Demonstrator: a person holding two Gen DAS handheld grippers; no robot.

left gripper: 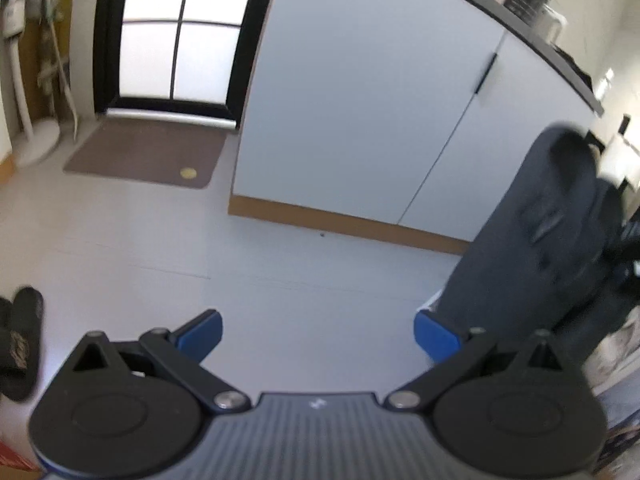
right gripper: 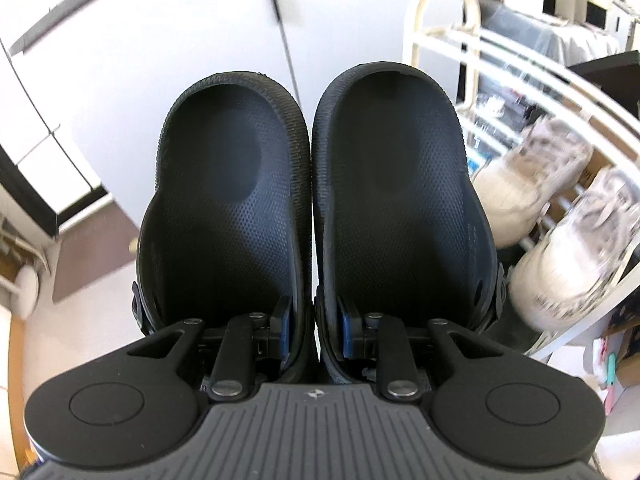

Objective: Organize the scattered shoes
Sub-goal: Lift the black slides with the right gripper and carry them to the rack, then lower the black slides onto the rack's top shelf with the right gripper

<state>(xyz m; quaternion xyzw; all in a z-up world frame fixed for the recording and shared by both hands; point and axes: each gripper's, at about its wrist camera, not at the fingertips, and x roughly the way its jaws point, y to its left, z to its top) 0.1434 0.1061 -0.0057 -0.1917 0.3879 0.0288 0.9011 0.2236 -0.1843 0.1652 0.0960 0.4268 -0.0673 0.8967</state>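
In the right wrist view my right gripper (right gripper: 314, 330) is shut on a pair of dark clogs (right gripper: 236, 200), its blue pads pinching the two inner side walls together. The clogs hang in the air, soles away from the camera, open insides facing me. In the left wrist view the same clogs (left gripper: 540, 240) show as a dark blurred shape at the right. My left gripper (left gripper: 318, 334) stands open over the pale floor with nothing between its fingers. A black slipper (left gripper: 22, 344) lies on the floor at the far left.
A white shoe rack (right gripper: 516, 64) at the right holds a pair of pale sneakers (right gripper: 532, 184). A white cabinet (left gripper: 360, 100) with a wooden plinth stands ahead. A brown doormat (left gripper: 140, 152) lies before a dark-framed glass door (left gripper: 176, 32).
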